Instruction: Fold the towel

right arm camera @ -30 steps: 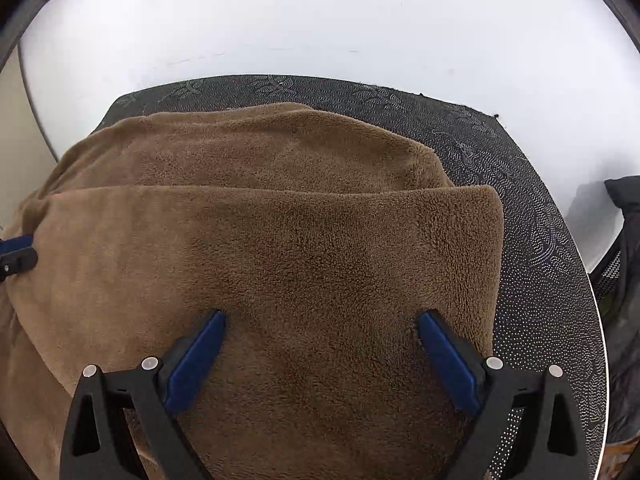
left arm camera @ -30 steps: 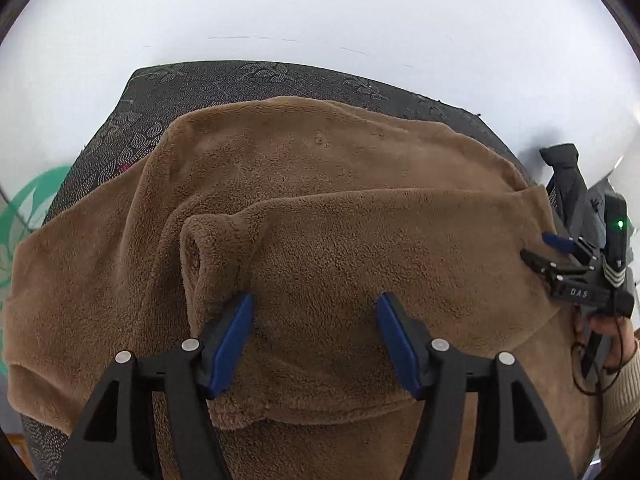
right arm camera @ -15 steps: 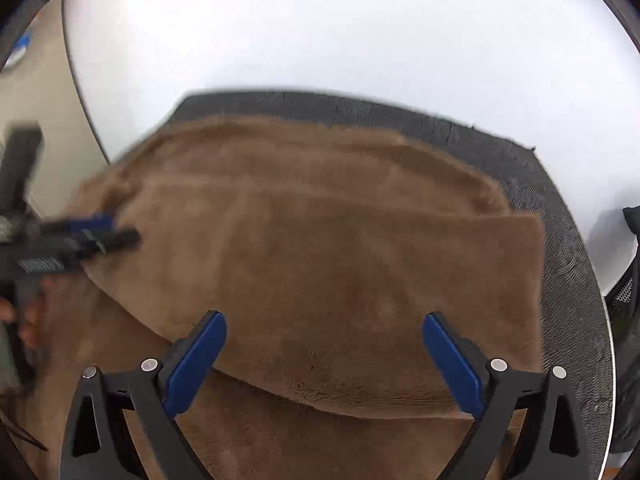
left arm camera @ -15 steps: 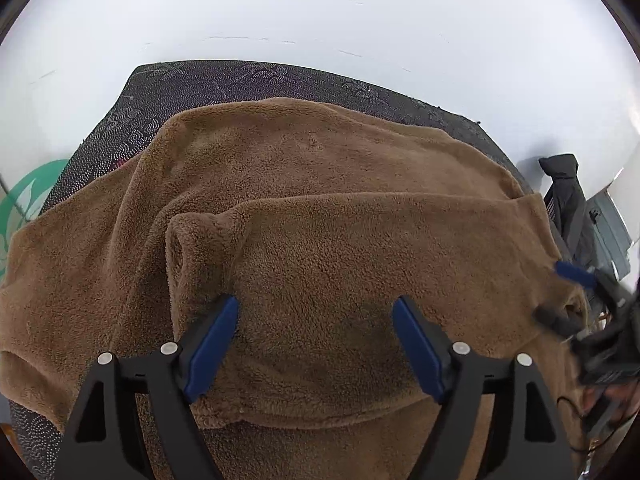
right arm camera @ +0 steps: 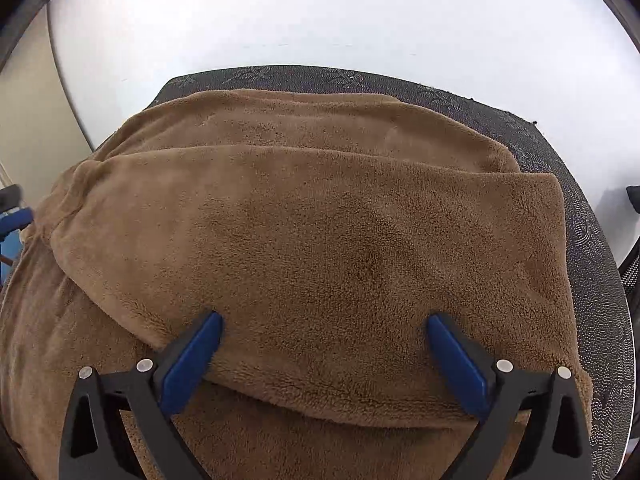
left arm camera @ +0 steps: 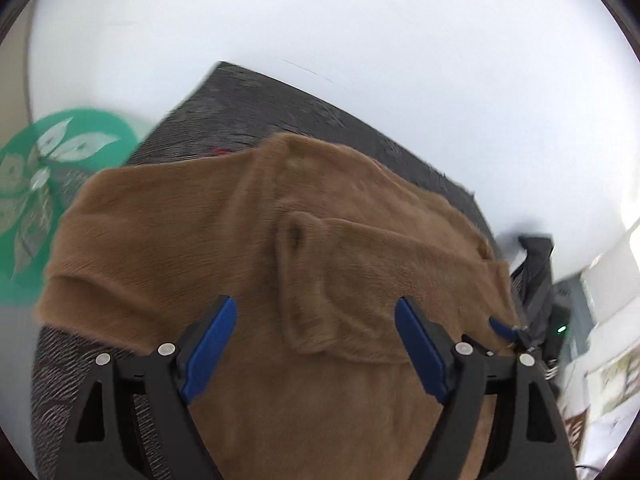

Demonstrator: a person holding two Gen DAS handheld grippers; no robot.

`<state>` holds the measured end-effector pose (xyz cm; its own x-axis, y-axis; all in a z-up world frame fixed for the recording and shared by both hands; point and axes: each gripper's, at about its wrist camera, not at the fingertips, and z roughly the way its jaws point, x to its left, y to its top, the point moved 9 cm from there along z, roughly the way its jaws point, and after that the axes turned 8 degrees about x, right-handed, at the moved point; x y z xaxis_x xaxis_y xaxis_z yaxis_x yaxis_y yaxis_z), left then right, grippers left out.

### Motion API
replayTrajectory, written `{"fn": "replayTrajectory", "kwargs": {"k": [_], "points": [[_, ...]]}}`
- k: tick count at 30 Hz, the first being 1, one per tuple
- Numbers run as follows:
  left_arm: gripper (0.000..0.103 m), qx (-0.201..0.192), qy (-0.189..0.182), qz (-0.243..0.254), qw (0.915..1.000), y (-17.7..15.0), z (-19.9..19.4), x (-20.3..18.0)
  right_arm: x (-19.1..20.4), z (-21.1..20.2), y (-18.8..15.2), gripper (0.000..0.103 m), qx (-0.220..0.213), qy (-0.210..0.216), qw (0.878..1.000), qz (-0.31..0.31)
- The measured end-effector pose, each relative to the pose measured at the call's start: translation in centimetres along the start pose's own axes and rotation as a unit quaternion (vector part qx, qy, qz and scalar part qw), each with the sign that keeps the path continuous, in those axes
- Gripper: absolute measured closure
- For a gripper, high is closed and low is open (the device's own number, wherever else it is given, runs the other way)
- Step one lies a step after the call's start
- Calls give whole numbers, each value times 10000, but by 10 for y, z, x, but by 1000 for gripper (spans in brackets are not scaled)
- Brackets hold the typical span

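A brown fleece towel (left arm camera: 328, 264) (right arm camera: 320, 248) lies partly folded on a dark patterned mat (left arm camera: 256, 104) (right arm camera: 580, 208), one layer doubled over the rest. My left gripper (left arm camera: 316, 334) hovers open above the folded layer's left end, nothing between its blue pads. My right gripper (right arm camera: 324, 344) stands open over the near edge of the folded layer, its fingers spread wide and holding nothing. In the left wrist view the right gripper's blue tip (left arm camera: 505, 330) shows at the towel's right side. A blue part of the left gripper (right arm camera: 16, 218) peeks in at the right wrist view's left edge.
The mat lies on a white round table (left arm camera: 360, 40) (right arm camera: 320, 12). A green leaf-patterned disc (left arm camera: 44, 184) sits left of the mat. A dark chair or bag (left arm camera: 536, 256) stands beyond the table's right edge.
The left gripper has swung left and pulled back, so the green disc and the towel's left edge now show. The right gripper has steadied over the fold. Both stay open.
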<state>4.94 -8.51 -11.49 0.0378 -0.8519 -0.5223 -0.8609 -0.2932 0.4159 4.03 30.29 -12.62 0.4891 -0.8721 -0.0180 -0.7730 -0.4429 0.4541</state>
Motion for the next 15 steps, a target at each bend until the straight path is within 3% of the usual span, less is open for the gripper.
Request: {"fn": "replayTrajectory", "kwargs": {"k": [7, 10, 12, 15], "points": [[12, -164, -472, -1216, 9913, -18, -41, 91, 0, 0, 1, 0, 4, -2, 10000, -12], [5, -184, -737, -1601, 9842, -24, -54, 126, 0, 0, 1, 0, 4, -9, 10000, -12], [0, -103, -1164, -2062, 9715, -29, -55, 147, 0, 0, 1, 0, 4, -17, 10000, -13], [0, 62, -1923, -2675, 9441, -35, -49, 177, 1, 1, 2, 0, 16, -32, 10000, -22]]}}
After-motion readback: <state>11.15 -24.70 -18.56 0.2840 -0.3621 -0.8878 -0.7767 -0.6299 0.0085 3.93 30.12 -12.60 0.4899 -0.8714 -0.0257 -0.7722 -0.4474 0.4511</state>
